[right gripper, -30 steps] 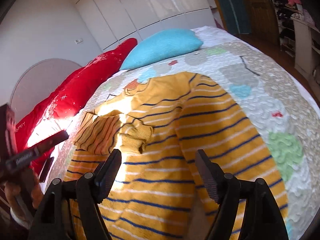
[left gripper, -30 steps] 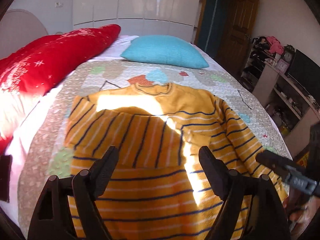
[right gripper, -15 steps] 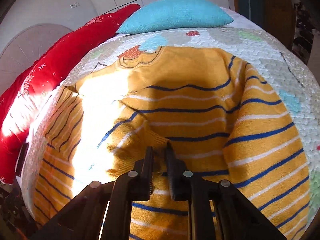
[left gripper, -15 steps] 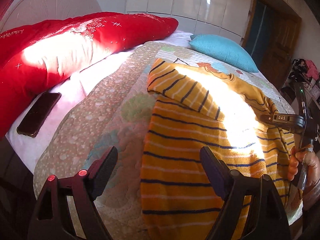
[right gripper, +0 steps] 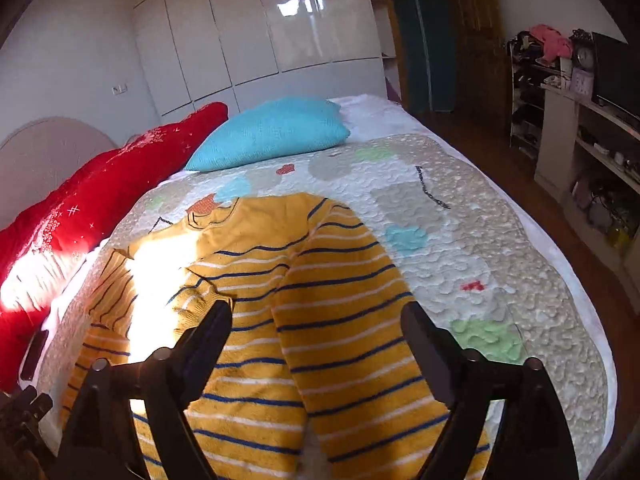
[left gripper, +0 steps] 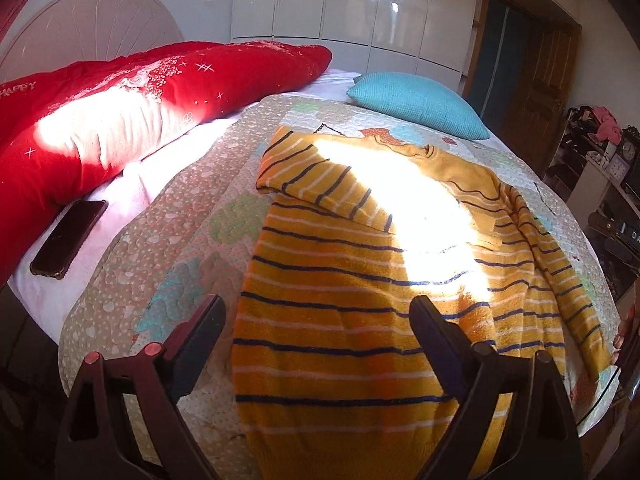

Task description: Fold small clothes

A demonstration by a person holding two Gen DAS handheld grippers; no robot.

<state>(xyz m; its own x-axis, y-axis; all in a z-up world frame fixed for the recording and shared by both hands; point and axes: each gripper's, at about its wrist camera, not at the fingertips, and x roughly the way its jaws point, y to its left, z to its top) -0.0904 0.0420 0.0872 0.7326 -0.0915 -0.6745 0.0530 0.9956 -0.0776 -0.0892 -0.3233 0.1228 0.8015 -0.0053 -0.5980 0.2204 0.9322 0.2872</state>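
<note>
we have both sleeves of the striped yellow sweater [left gripper: 360, 280] folded in across its body on the bed [right gripper: 480, 240], the jaws of our left gripper [left gripper: 316, 332] and right gripper [right gripper: 316, 340] both apart and empty, the lengthwise fold left to do.

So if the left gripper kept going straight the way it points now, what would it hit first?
Most likely the yellow striped sweater lying on the quilt: its left edge sits between the open jaws of the left gripper. Depth is hard to judge.

home bedrm: bed [right gripper: 500, 264], wardrobe [right gripper: 256, 40]
</note>
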